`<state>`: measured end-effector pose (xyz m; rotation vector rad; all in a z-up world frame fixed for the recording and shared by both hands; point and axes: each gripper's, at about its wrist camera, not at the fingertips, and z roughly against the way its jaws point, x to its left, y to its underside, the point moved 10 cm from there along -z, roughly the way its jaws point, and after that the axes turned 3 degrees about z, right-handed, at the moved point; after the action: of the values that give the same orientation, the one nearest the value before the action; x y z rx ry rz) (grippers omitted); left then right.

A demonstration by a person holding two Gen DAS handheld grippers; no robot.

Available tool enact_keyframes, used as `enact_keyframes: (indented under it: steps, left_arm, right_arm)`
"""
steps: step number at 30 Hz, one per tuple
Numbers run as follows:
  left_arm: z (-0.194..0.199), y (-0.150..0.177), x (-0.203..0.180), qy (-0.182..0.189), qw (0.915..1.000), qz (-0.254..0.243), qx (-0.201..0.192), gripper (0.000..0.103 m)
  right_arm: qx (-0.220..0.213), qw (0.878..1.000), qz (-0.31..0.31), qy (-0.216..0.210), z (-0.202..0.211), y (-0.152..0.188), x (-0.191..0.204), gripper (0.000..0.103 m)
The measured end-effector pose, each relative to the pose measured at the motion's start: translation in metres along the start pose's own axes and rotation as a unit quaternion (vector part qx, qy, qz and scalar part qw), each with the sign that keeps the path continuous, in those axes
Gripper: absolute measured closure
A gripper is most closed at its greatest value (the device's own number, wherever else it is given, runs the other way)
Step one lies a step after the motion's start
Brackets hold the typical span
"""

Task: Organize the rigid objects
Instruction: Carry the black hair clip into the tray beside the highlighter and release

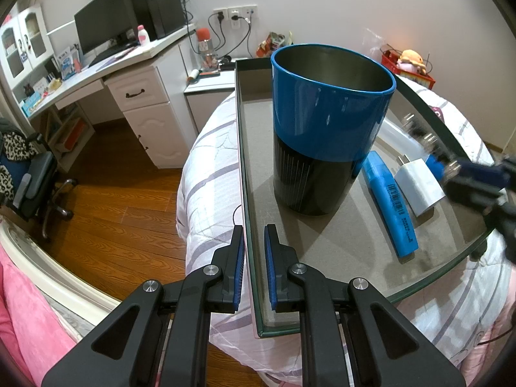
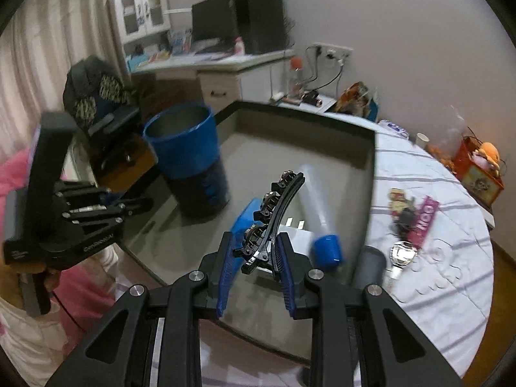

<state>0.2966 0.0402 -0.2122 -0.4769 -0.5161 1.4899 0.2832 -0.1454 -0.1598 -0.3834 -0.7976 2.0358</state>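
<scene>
A tall cup (image 1: 322, 129), blue above and black below, stands empty in the grey tray (image 1: 290, 251). Right of it lie a blue highlighter (image 1: 390, 203) and a white charger plug (image 1: 419, 187). A clear tube with a blue cap (image 2: 322, 213) lies behind them. My left gripper (image 1: 254, 235) is shut on the tray's left rim. My right gripper (image 2: 256, 242) is shut on a black jewelled hair clip (image 2: 274, 213), which it holds above the plug and highlighter. The left wrist view shows that gripper blurred at the right edge (image 1: 451, 161).
The tray rests on a white patterned bedspread (image 2: 435, 290). On the bedspread, right of the tray, lie a spoon (image 2: 400, 254) and a pink packet (image 2: 425, 219). A white desk (image 1: 135, 96) and an office chair (image 1: 29, 177) stand to the left over wooden floor.
</scene>
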Motion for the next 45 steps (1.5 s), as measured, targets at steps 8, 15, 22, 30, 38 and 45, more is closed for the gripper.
enact_keyframes:
  steps: [8,15,22,30,38,45]
  left_arm:
    - [0.0,0.001,0.0,-0.002,1.0,-0.001,0.0,0.093]
    - [0.0,0.001,0.0,-0.002,1.0,-0.001,0.0,0.093]
    - [0.0,0.001,0.0,-0.002,1.0,-0.001,0.0,0.093]
    - [0.001,0.001,0.0,-0.002,1.0,-0.002,0.001,0.092]
    - [0.003,0.001,0.0,0.003,1.0,-0.003,0.0,0.092]
    - [0.003,0.001,-0.001,0.005,1.0,-0.001,0.0,0.092]
  right_arm:
    - [0.048,0.998,0.031,0.012,-0.032,0.01,0.014,0.076]
    - [0.075,0.996,0.047,0.03,-0.038,0.016,0.007,0.076]
    - [0.101,0.992,0.067,0.034,-0.045,0.009,0.002,0.076]
    - [0.124,0.989,0.08,-0.025,-0.06,0.003,0.026,0.076]
    - [0.115,0.99,0.063,-0.041,-0.062,0.005,0.03,0.075]
    - [0.084,0.996,0.029,-0.009,-0.042,0.003,0.009,0.072]
